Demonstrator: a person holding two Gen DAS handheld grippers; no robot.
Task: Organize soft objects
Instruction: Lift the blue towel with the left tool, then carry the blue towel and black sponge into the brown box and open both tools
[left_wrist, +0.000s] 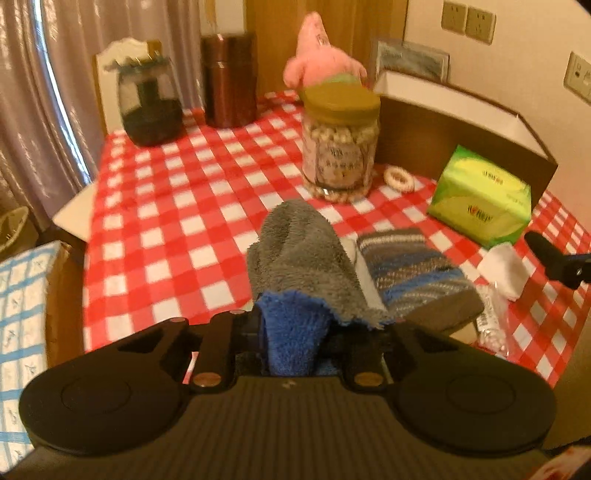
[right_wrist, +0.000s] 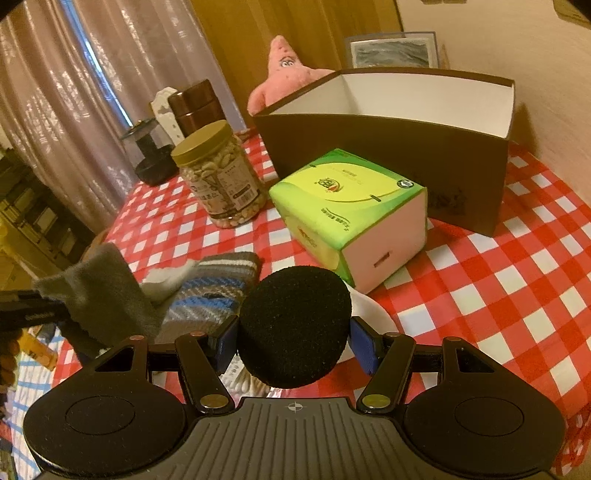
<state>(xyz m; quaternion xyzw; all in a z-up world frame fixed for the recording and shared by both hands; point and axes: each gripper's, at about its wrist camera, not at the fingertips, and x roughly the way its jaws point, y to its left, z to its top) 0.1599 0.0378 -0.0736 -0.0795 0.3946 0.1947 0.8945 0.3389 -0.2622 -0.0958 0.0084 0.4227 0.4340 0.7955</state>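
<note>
My left gripper (left_wrist: 295, 325) is shut on a grey and blue fluffy cloth (left_wrist: 303, 258) and holds it above the checked tablecloth; the cloth also shows in the right wrist view (right_wrist: 103, 295). My right gripper (right_wrist: 293, 343) is shut on a round black sponge (right_wrist: 293, 325), held above the table in front of the green tissue pack (right_wrist: 347, 214). The sponge also shows in the left wrist view (left_wrist: 541, 245). A striped blue-grey folded cloth (left_wrist: 410, 273) lies on the table between the grippers. An open brown box (right_wrist: 388, 155) stands behind the tissue pack. A pink plush star (right_wrist: 284, 77) sits behind the box.
A jar of nuts (left_wrist: 340, 144) stands mid-table with a small beaded ring (left_wrist: 399, 179) beside it. A dark glass jar (left_wrist: 147, 107) and a brown canister (left_wrist: 229, 81) stand at the far edge. A white pad (left_wrist: 504, 269) and a plastic packet (left_wrist: 491, 325) lie at the right.
</note>
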